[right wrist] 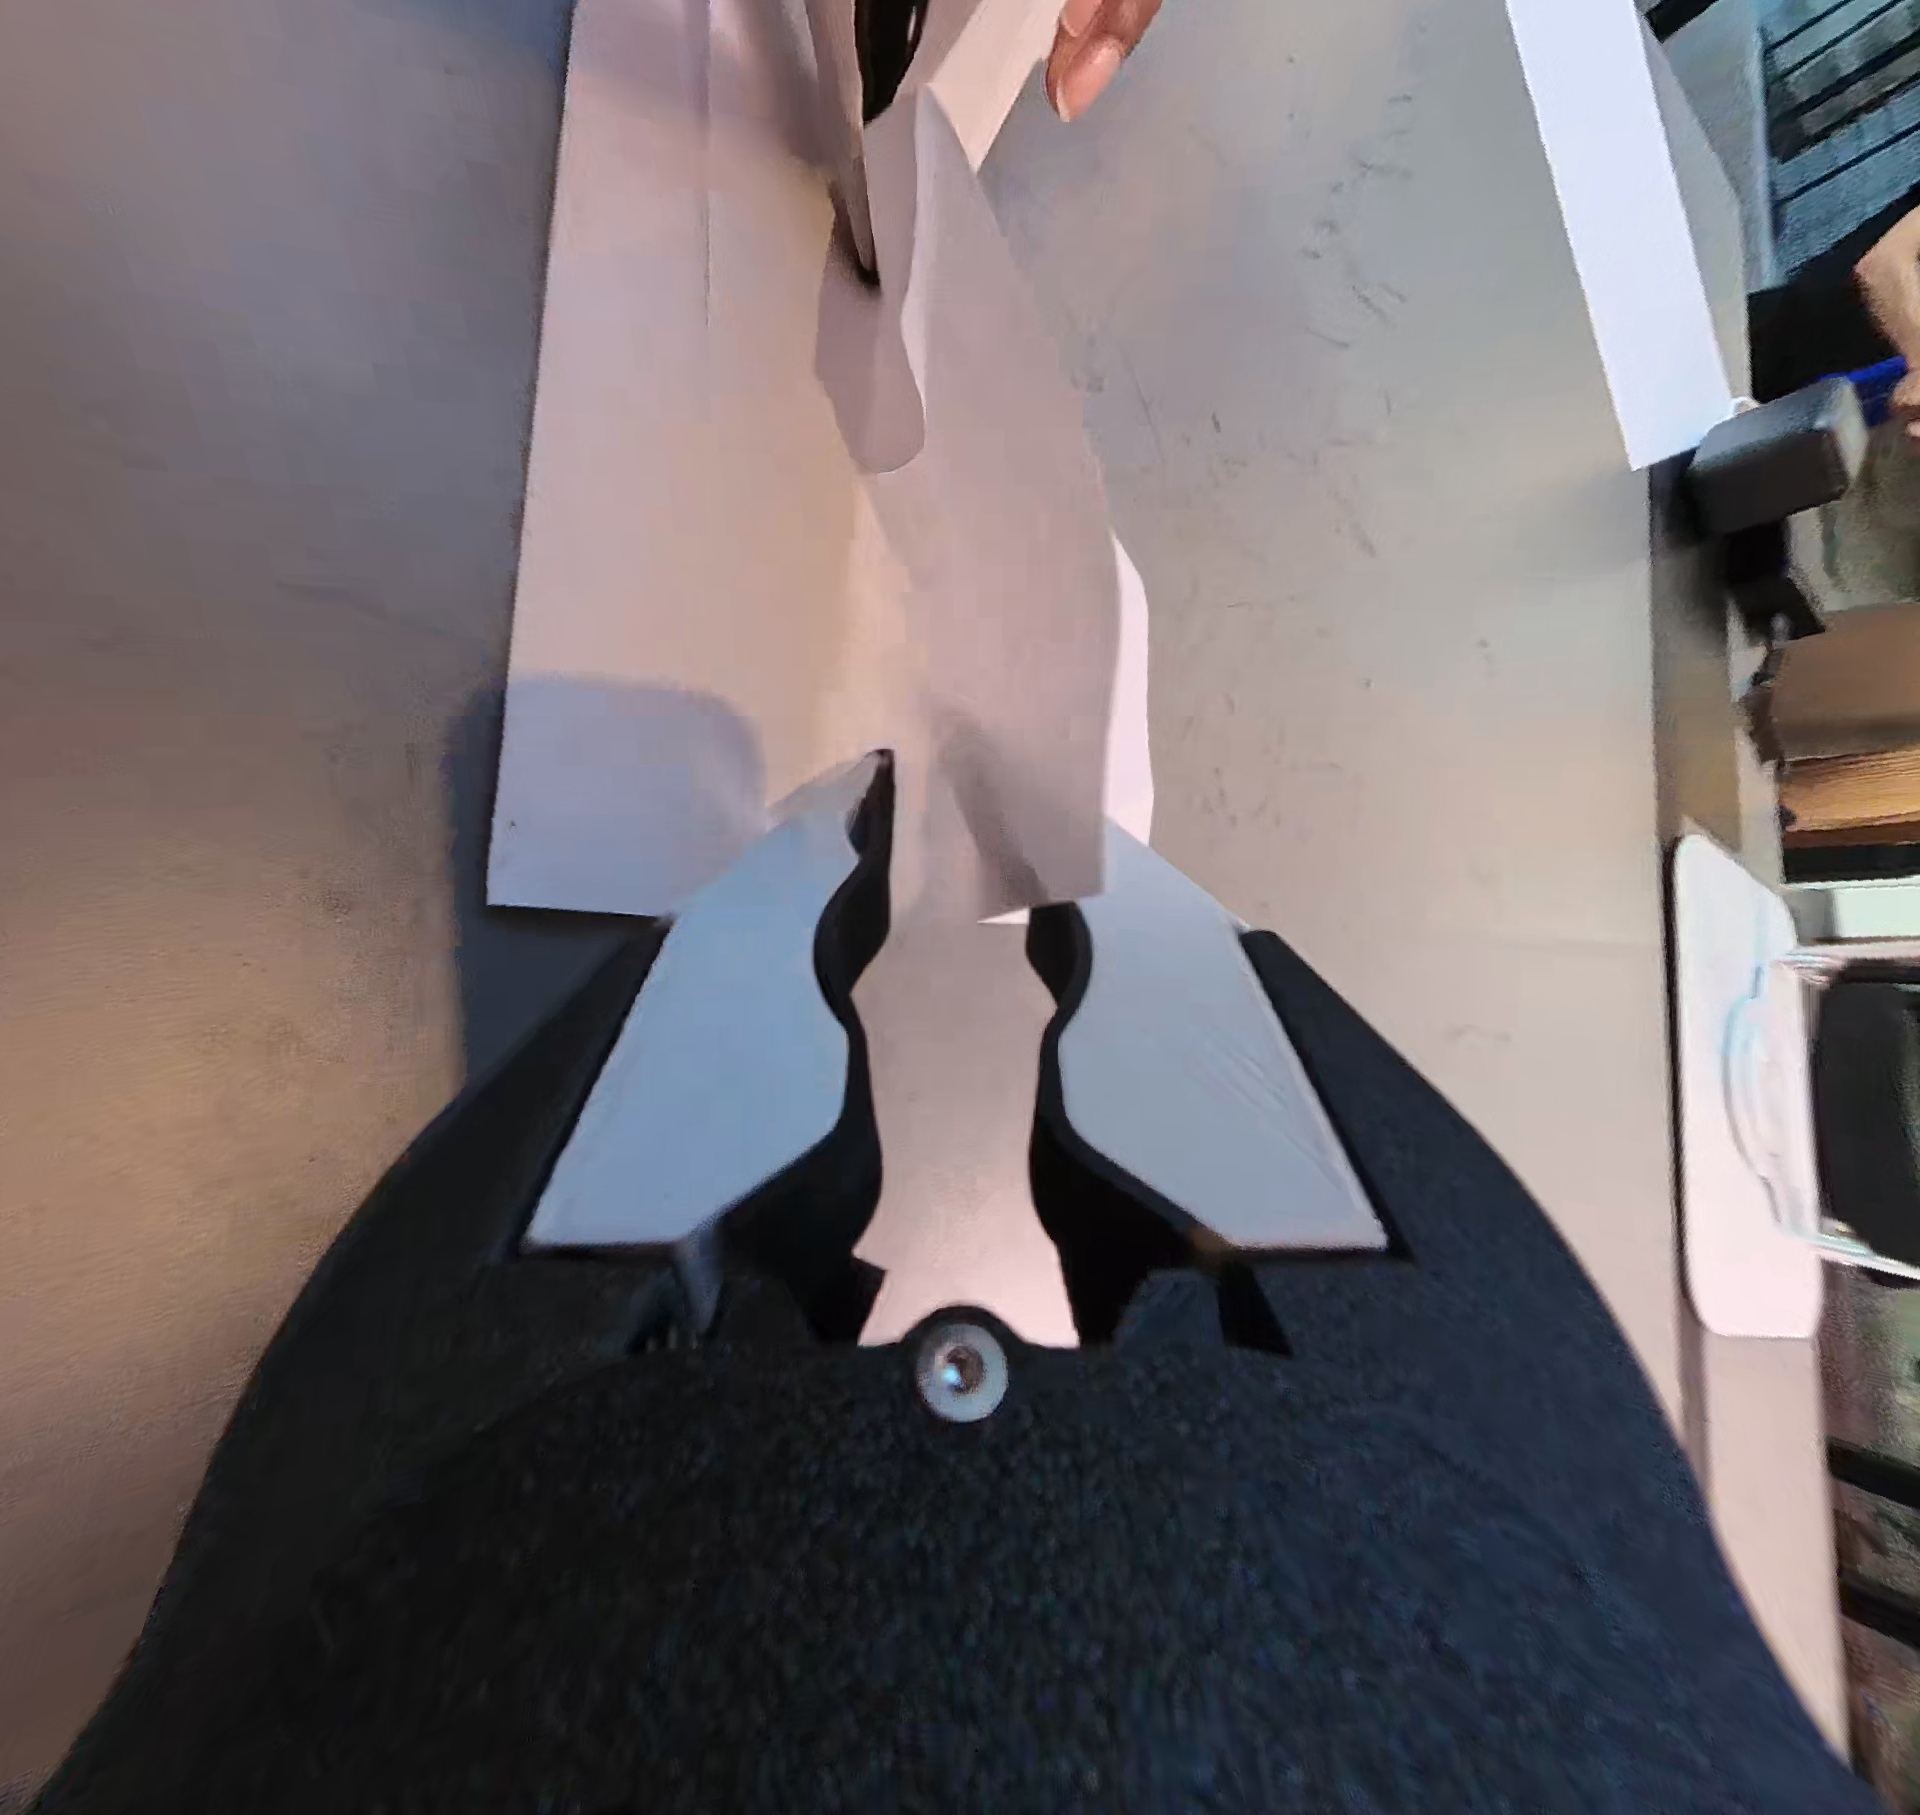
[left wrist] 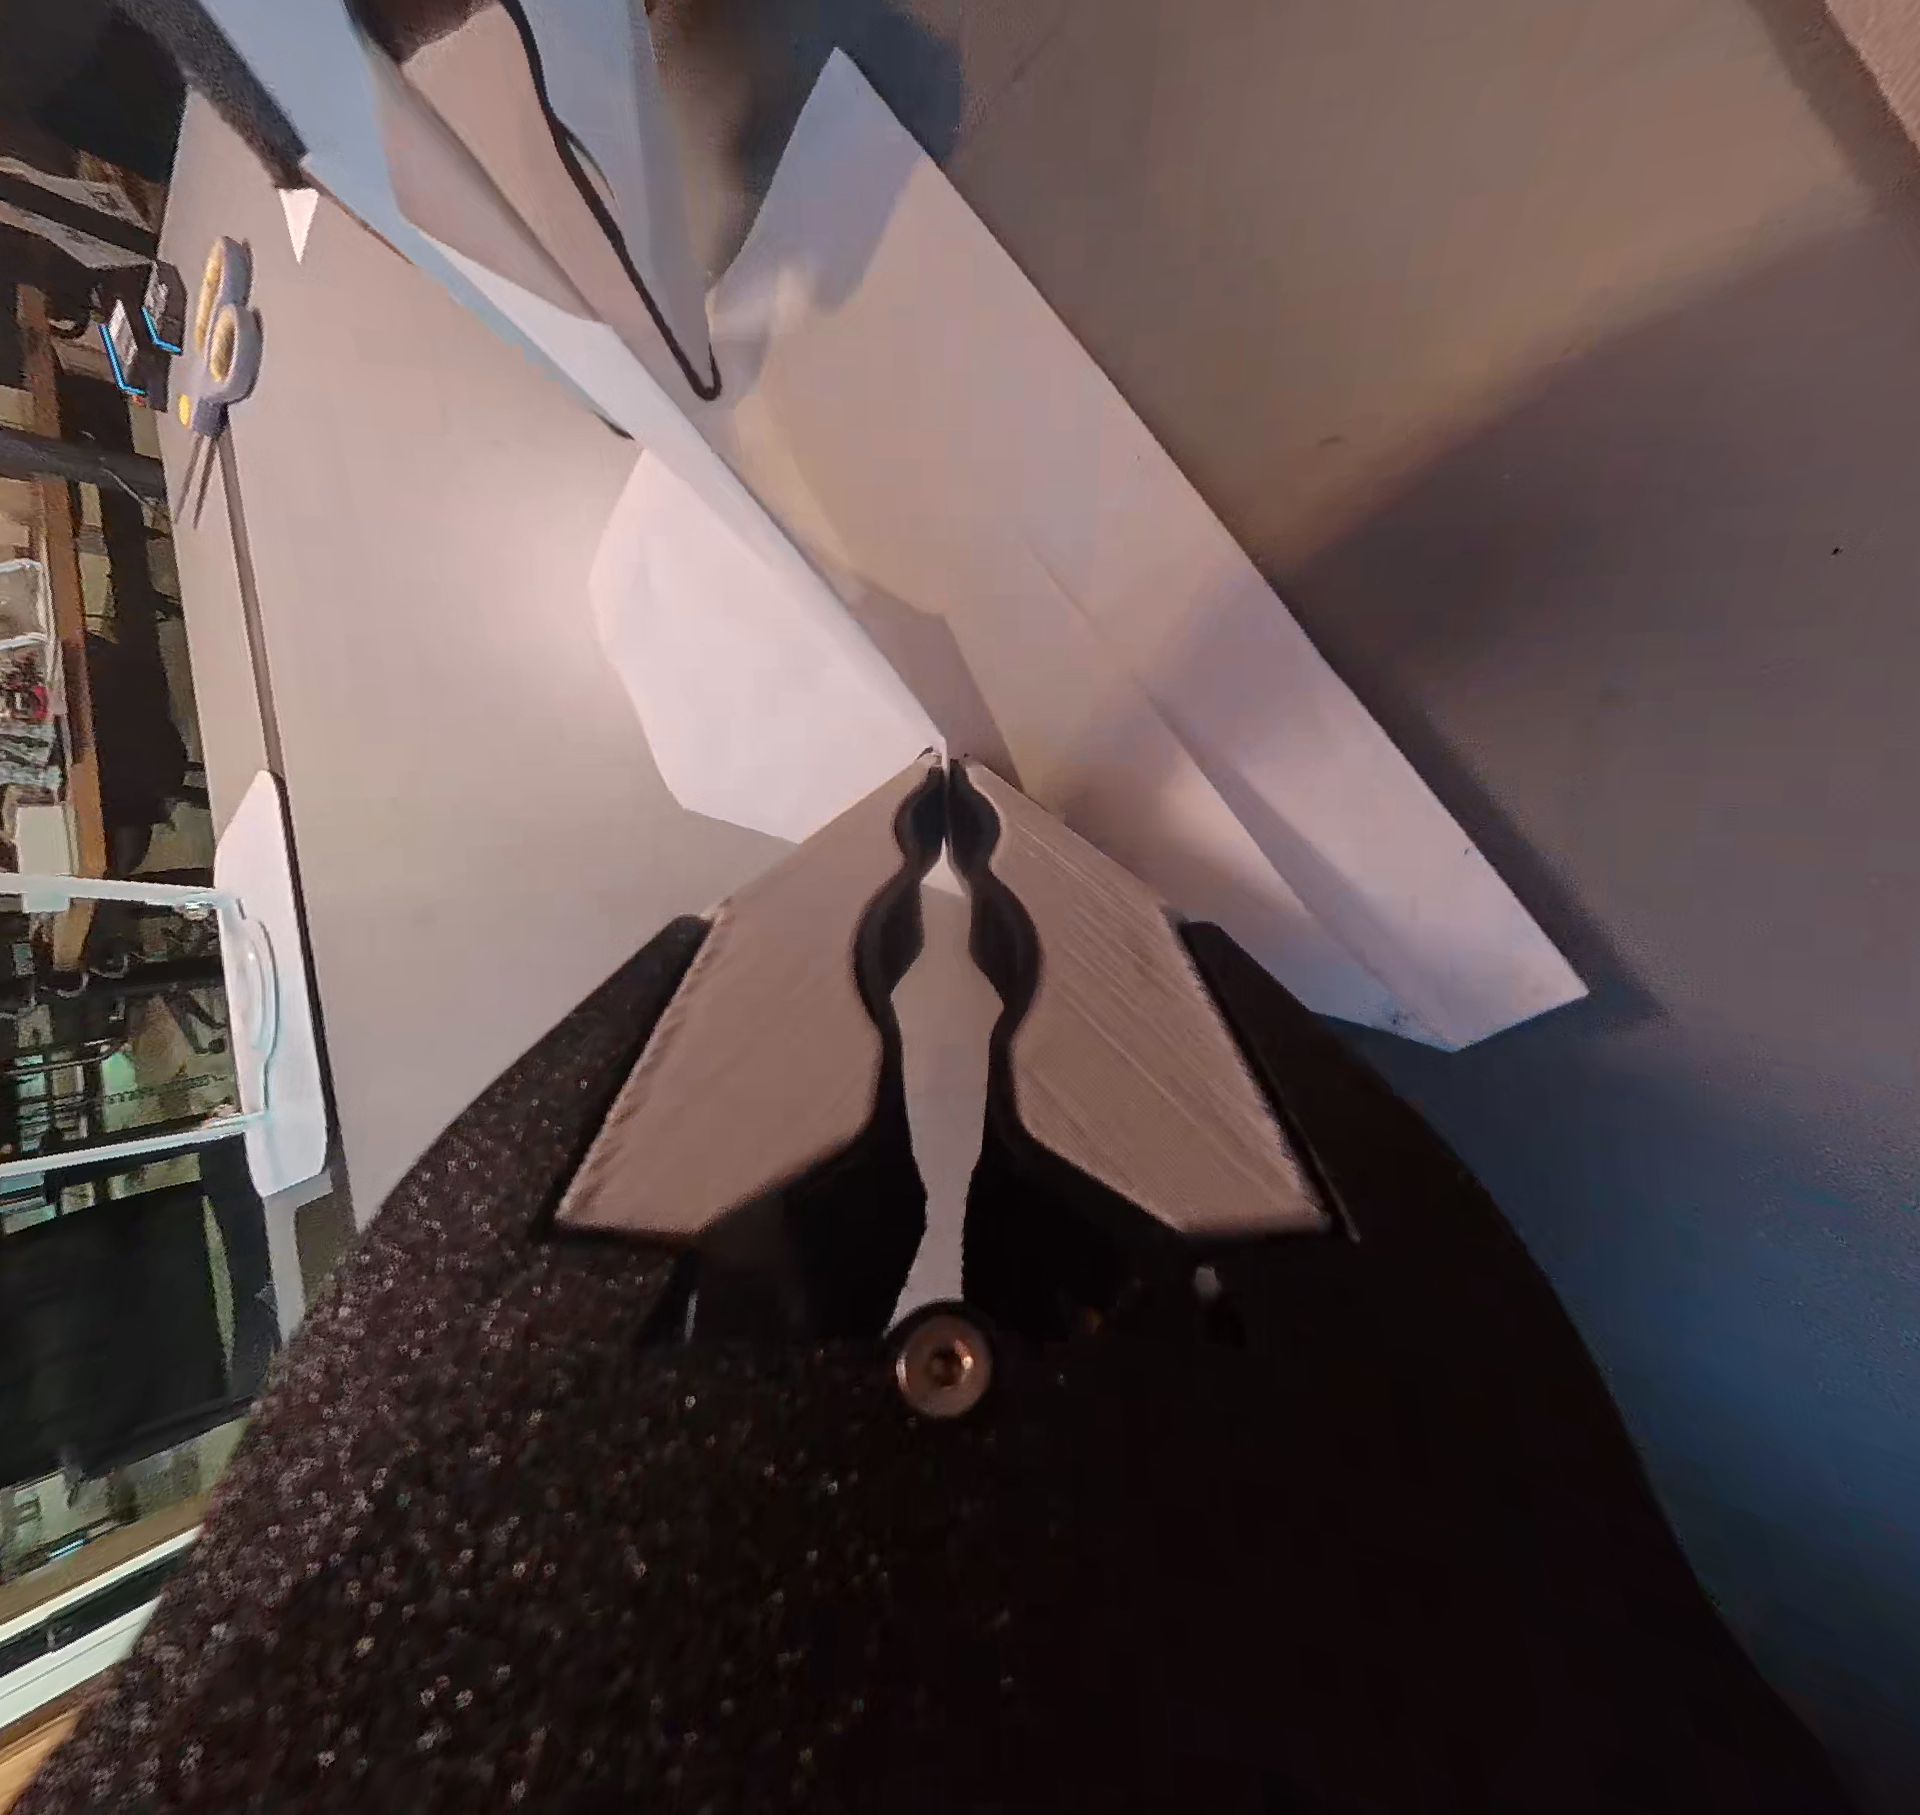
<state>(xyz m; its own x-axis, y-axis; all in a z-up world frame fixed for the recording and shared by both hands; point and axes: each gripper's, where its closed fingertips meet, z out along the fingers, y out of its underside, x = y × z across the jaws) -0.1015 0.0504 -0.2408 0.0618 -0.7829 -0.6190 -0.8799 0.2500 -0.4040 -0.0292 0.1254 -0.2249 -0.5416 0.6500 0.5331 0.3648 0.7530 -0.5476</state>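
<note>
The left gripper is closed, its tips pinching the edge of a folded white paper that runs ahead of it over a grey table. The right gripper is open, its right finger partly hidden behind the raised paper flap that stands just ahead between the fingers; I cannot tell whether they touch it. Far ahead of the right gripper, a hand holds the other gripper at the paper's far end. A second white sheet lies off to its right.
</note>
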